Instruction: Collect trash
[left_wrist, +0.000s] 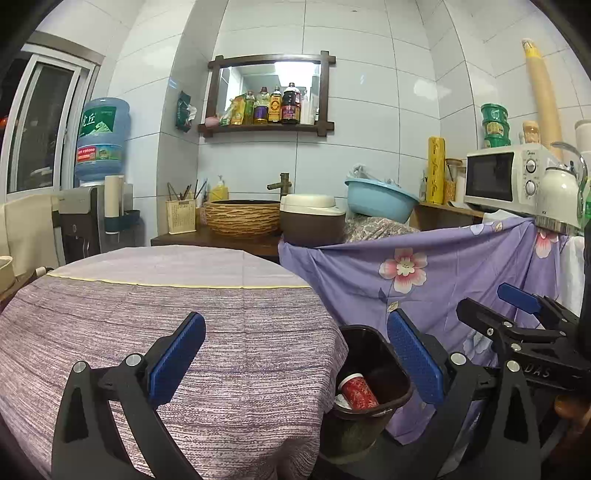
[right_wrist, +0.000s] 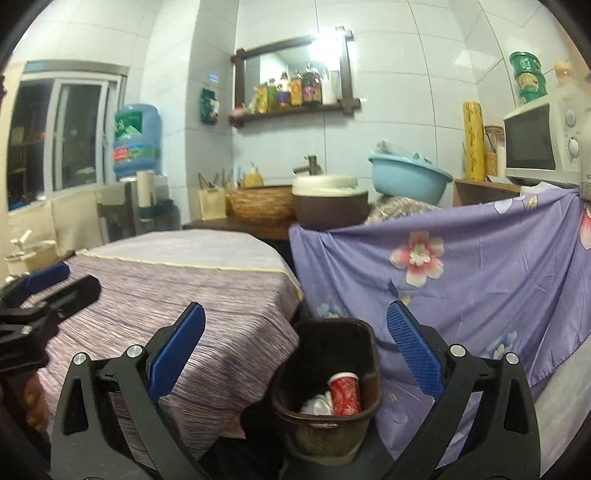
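Bright indoor light, glare flaring off the mirror (right_wrist: 299, 70); right view slightly blurred, fisheye edges bent and dark.

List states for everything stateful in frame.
left gripper: open, nothing between the fingers
right gripper: open, nothing between the fingers
trash bin: upright, no lid on it, holds trash
red paper cup: in the bin, leaning
white crumpled trash: in the bin beside the cup
microwave: door shut
rice cooker: lid shut

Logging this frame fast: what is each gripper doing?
Left gripper: open, holding nothing.
Right gripper: open, holding nothing, above the trash bin.
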